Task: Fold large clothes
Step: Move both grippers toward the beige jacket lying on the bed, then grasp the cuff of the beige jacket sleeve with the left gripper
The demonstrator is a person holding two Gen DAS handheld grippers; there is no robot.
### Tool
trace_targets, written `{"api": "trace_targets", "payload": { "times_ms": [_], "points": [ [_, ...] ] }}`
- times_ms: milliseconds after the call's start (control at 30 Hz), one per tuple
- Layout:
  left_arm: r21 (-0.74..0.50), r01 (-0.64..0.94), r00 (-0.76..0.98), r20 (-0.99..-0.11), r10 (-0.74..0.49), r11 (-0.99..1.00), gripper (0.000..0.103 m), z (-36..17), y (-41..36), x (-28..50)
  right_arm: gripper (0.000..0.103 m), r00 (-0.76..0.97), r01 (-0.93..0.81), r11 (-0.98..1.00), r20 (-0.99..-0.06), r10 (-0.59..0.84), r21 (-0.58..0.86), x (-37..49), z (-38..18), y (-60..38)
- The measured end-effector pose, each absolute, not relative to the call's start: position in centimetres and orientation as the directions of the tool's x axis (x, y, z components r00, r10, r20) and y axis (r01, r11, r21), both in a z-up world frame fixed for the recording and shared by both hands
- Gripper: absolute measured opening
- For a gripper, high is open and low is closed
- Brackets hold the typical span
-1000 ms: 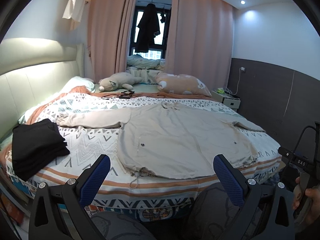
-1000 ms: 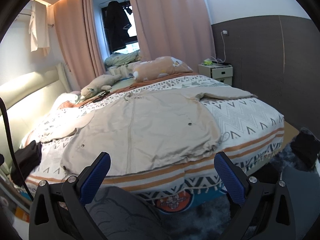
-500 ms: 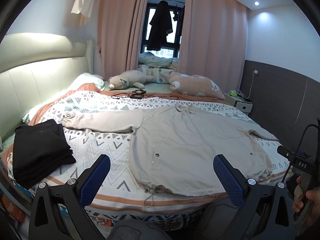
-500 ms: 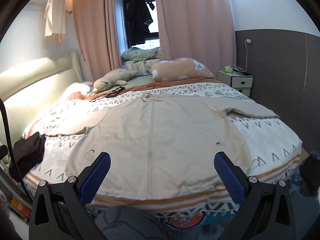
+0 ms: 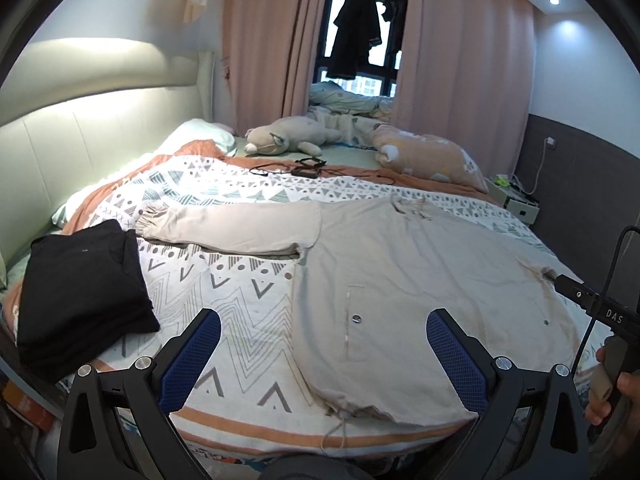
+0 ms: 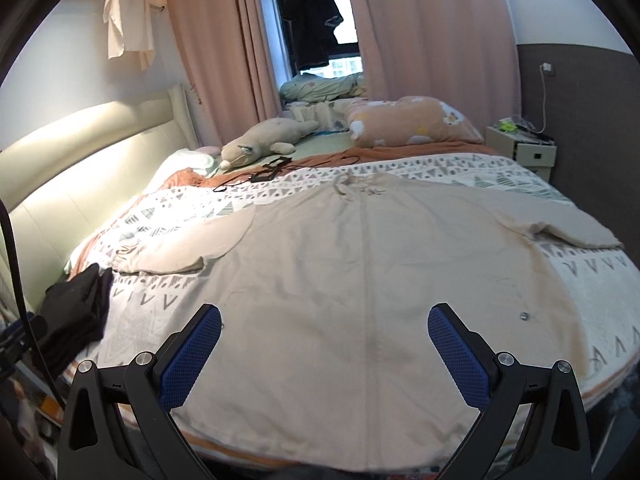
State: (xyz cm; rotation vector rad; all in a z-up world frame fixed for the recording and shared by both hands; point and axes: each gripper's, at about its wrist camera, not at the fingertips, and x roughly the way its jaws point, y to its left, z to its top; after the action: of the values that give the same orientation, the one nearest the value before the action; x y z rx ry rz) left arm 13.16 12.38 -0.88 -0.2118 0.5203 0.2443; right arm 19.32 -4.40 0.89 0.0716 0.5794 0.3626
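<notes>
Patterned white-and-orange bedding (image 5: 248,292) carries a spread beige cotton jacket (image 6: 360,280); both grippers, left gripper (image 5: 323,354) and right gripper (image 6: 325,354), gape empty, and grabbing bedding with the hem could drag it.

Dim warm rm, glare on headboard (image 5: 100,120) (w/ fisheye warp, dark vignette at edges)

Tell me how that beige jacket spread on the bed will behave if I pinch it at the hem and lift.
The beige jacket lies flat with soft creases, so it is probably floppy and will drape from the pinch instead of holding shape. Its sleeves are spread wide and would likely trail or drag across the patterned bedcover. The hem drawcord hangs loose and may dangle.
</notes>
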Motion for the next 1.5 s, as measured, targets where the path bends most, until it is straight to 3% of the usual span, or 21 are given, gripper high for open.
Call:
{"api": "trace_targets", "payload": {
  "times_ms": [667, 800, 1000, 1167, 1233, 1400, 1500],
  "points": [
    [-0.181, -0.512, 0.722, -0.62, 0.307, 0.84, 0.098, -3.7, 25.9, 24.5, 0.103, 0.663, -0.314, 0.859, -0.554, 0.504, 0.405, 35.0, -1.6, 9.5],
    [-0.211, -0.544, 0.698, -0.651, 0.298, 0.812, 0.082, -4.2, 29.3, 26.9, 0.101, 0.633, -0.321, 0.837, -0.558, 0.537, 0.443, 37.3, -2.9, 12.1],
    [-0.223, -0.61, 0.641, -0.703, 0.308, 0.76, 0.07, -5.0, 34.3, 30.5, 0.079, 0.569, -0.325, 0.817, -0.591, 0.571, 0.476, 41.3, -5.6, 15.2],
    [-0.188, -0.655, 0.574, -0.753, 0.321, 0.732, 0.068, -6.9, 37.9, 34.0, 0.07, 0.514, -0.31, 0.817, -0.638, 0.574, 0.486, 44.0, -8.5, 17.4],
    [-0.159, -0.678, 0.521, -0.793, 0.317, 0.718, 0.068, -8.5, 39.4, 35.7, 0.057, 0.482, -0.31, 0.817, -0.66, 0.576, 0.487, 45.1, -9.7, 18.4],
    [-0.125, -0.74, 0.413, -0.86, 0.299, 0.661, 0.068, -12.8, 43.1, 38.6, 0.046, 0.417, -0.288, 0.802, -0.686, 0.596, 0.522, 47.5, -11.9, 19.5],
    [-0.118, -0.775, 0.362, -0.888, 0.283, 0.621, 0.068, -14.9, 45.0, 39.6, 0.033, 0.37, -0.286, 0.779, -0.686, 0.627, 0.558, 48.5, -13.1, 20.0]
  ]
}}
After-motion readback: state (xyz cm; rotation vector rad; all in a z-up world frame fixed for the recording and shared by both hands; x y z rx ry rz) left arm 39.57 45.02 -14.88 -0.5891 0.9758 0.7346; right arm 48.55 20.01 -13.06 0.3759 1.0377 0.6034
